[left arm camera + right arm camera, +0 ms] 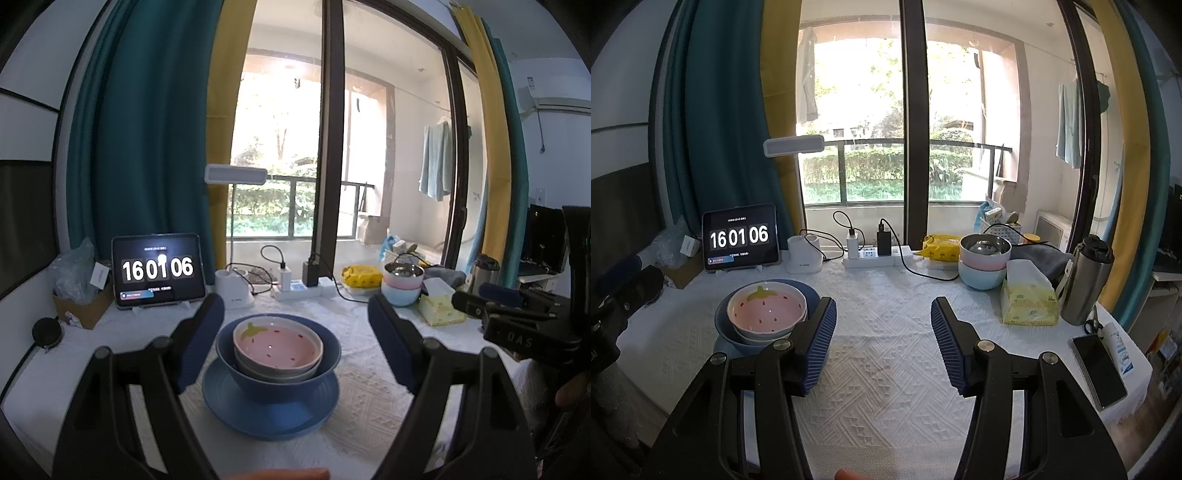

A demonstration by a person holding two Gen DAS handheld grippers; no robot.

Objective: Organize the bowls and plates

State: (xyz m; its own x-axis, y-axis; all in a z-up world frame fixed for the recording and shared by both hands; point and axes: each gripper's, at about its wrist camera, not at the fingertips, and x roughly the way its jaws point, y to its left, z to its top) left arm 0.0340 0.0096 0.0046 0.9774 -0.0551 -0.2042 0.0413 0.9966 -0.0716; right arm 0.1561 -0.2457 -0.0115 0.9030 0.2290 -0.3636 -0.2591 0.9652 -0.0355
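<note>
On the white patterned tabletop (886,354), towards its left side, the dishes already sit nested: a pink strawberry bowl (277,345) inside a grey bowl (275,373), that inside a blue bowl (277,363), and the lot on a blue plate (269,410). The left gripper (295,341) hangs in front of this stack with its fingers spread wide on either side, touching nothing. The right gripper (882,341) hovers over bare cloth to the stack's right, fingers roughly half open and empty.

By my reckoning the stacking looks done, or nearly so. Farther back, near the tissue box (1028,299) and steel flask (1086,280), stand three more nested bowls (984,262), steel in pink in pale blue; whether they belong to the job I cannot say. If they do, the right gripper is nearest and would need to reach past the tissues and take the bottom bowl by its rim without tipping the pile.
</note>
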